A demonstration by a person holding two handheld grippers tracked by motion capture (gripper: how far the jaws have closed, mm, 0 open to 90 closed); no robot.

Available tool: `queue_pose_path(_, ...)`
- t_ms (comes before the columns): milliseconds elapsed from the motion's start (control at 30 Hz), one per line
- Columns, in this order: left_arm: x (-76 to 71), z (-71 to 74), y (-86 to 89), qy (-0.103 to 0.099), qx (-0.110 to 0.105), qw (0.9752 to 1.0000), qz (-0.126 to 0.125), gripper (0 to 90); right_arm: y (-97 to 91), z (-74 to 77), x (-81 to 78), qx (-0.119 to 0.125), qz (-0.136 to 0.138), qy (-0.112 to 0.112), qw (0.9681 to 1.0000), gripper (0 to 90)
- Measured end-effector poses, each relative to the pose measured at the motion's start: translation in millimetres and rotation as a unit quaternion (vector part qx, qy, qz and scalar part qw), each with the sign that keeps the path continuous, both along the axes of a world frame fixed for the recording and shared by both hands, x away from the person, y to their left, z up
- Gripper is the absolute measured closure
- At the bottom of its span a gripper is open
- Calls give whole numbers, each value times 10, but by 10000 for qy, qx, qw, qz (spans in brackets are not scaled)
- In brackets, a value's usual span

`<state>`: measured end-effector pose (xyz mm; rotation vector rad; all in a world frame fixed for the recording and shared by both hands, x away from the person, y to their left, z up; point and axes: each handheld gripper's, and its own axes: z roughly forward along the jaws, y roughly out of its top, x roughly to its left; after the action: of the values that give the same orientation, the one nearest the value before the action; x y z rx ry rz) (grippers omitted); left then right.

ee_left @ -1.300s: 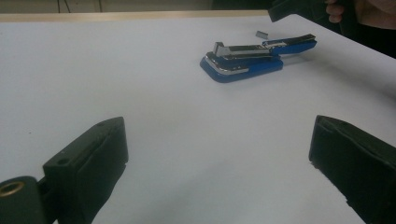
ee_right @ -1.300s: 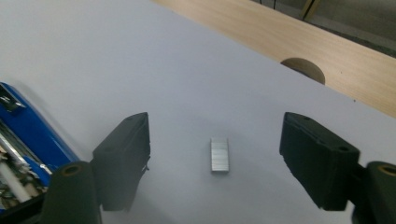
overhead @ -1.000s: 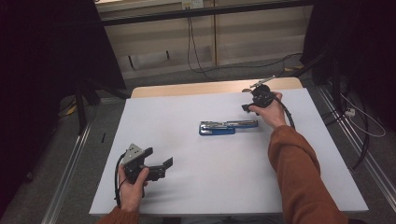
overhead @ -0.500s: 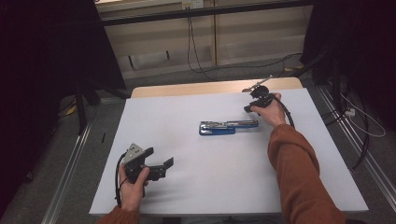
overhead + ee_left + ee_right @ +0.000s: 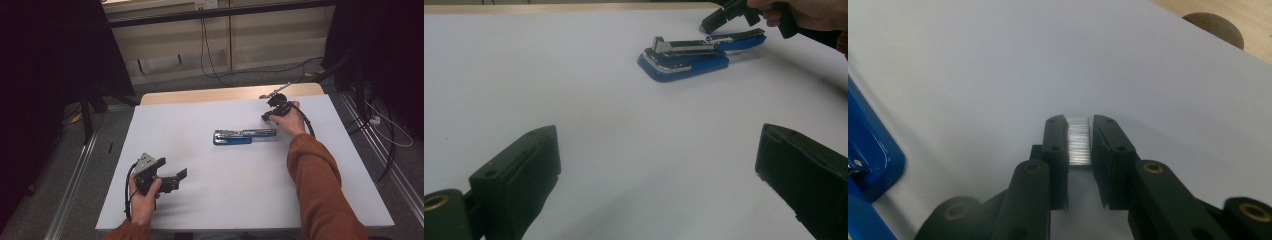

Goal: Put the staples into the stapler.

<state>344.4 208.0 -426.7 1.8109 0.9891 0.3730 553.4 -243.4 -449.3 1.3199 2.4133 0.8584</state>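
Note:
A blue and silver stapler (image 5: 242,136) lies opened out flat mid-table, also seen in the left gripper view (image 5: 686,55) and at the left edge of the right gripper view (image 5: 868,150). Just past its right end, my right gripper (image 5: 267,118) points down at the sheet. Its jaws have just been closing and now press on a short silver strip of staples (image 5: 1079,142) between the pads (image 5: 1079,122). That gripper's tip (image 5: 705,26) also shows in the left gripper view. My left gripper (image 5: 172,169) rests near the front left with its jaws wide apart (image 5: 656,135), nothing between them.
A white sheet (image 5: 200,115) covers the table, with a strip of bare wood (image 5: 200,95) along the far edge. A dark round spot (image 5: 1215,25) sits on that wood. Cables and metal rails run along the floor beside the table.
The right gripper has dipped slightly toward the sheet beside the stapler's end. The left hand and the stapler have stayed where they were.

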Motion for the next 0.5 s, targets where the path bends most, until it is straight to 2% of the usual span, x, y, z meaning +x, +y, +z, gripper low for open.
queue_pose_path(367, -33, 15, 18, -48, -9, 10000, 22, 45, 0, -1, 19, -5, 107, 4, 9999, 783)
queue_pose_path(500, -34, 17, 11, -49, -29, 10000, 34, 45, 7, 0, 9, 2, 37, 10, 10000, 789)
